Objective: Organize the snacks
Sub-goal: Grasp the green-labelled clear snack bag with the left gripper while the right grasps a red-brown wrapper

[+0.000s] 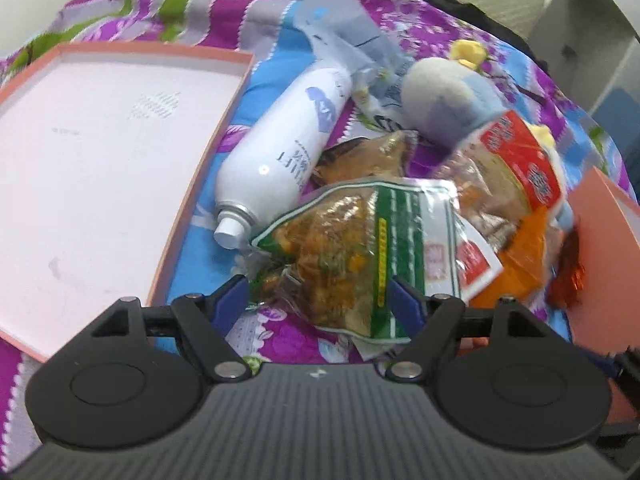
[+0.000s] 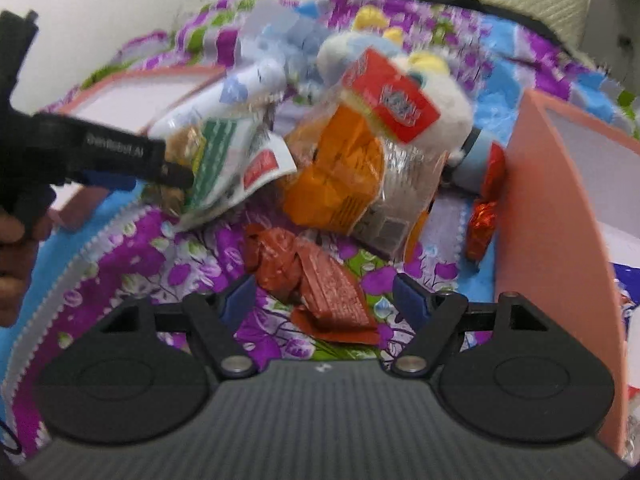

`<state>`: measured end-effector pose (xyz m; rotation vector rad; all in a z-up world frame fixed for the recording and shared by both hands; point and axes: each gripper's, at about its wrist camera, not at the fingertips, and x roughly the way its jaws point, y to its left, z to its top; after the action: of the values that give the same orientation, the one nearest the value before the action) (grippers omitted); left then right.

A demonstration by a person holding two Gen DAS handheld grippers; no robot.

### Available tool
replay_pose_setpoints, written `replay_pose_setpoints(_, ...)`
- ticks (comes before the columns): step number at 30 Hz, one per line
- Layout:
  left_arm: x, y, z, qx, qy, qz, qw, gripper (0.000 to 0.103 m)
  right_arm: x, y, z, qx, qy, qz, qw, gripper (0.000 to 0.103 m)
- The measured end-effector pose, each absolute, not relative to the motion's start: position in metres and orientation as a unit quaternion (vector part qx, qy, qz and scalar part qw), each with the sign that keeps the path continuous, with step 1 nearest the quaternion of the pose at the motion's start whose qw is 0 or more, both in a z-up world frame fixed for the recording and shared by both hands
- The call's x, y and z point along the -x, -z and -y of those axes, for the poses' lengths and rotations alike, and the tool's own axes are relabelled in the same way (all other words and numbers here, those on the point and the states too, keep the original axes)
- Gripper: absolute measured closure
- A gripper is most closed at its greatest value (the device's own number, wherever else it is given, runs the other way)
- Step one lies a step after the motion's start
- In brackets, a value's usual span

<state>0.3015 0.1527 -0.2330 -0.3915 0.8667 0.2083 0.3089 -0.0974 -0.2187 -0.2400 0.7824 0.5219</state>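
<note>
Your left tool (image 1: pixel 318 292) stood wide over the bed (image 1: pixel 288 332), its blue pads either side of the green-striped snack bag (image 1: pixel 360 248) without pressing it. That bag lay in the middle of the heap, its near end between your jaws. Just left of it the white spray bottle (image 1: pixel 280 148) lay on its side, cap toward you, beside the shallow pink tray (image 1: pixel 100 160) at the left edge of the bedspread. Behind the bag sat a brown pouch (image 1: pixel 368 156), a plush toy (image 1: pixel 448 96) and a red-and-orange packet (image 1: pixel 516 176).

Your right tool (image 2: pixel 322 296) was wide too, holding nothing, with a crumpled red wrapper (image 2: pixel 316 284) lying on the bed between its pads. Ahead of it lay the orange packet (image 2: pixel 344 168), and the green bag (image 2: pixel 224 152) was to its left under the other tool (image 2: pixel 120 156). A pink box (image 2: pixel 552 200) stood at the right, two red foil sweets (image 2: pixel 482 220) against its wall
</note>
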Motion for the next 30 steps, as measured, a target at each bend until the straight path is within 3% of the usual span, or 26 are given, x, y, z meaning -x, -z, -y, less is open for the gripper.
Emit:
replay_pose_setpoints(3, -0.311, 0.240, -0.156, 0.205, -0.096, -0.412, 0.883, 0.024, -0.319, 0.226, 0.095, 0.116, -0.261, -0.390, 0.876, 0.027)
replay_pose_setpoints(5, -0.317, 0.240, -0.156, 0.207, -0.097, -0.405, 0.885, 0.024, -0.325, 0.231, 0.094, 0.120, -0.261, -0.402, 0.869, 0.037)
replay_pose_setpoints(11, -0.325, 0.241, -0.151, 0.197, -0.103, -0.388, 0.894, 0.035, -0.326, 0.237, 0.090, 0.128, -0.279, -0.407, 0.861, 0.046)
replay_pose_setpoints(12, -0.323, 0.242, -0.151, 0.197, -0.103, -0.382, 0.897, 0.039, -0.324, 0.238, 0.090, 0.130, -0.280, -0.402, 0.862, 0.046)
replay_pose_setpoints(13, -0.323, 0.243, -0.150, 0.198, -0.098, -0.378, 0.899, 0.049, -0.323, 0.238, 0.090, 0.132, -0.281, -0.400, 0.862, 0.047)
replay_pose_setpoints(16, -0.319, 0.242, -0.146, 0.190, -0.098, -0.374, 0.903, 0.055, -0.321, 0.234, 0.093, 0.121, -0.278, -0.399, 0.865, 0.050)
replay_pose_setpoints(25, -0.305, 0.231, -0.142, 0.221, -0.100, -0.374, 0.895, 0.069, -0.303, 0.216, 0.097, 0.129, -0.253, -0.381, 0.880, 0.053)
replay_pose_setpoints(30, -0.279, 0.212, -0.134, 0.227, -0.095, -0.379, 0.892, 0.070, -0.286, 0.194, 0.110, 0.111, -0.223, -0.369, 0.896, 0.053)
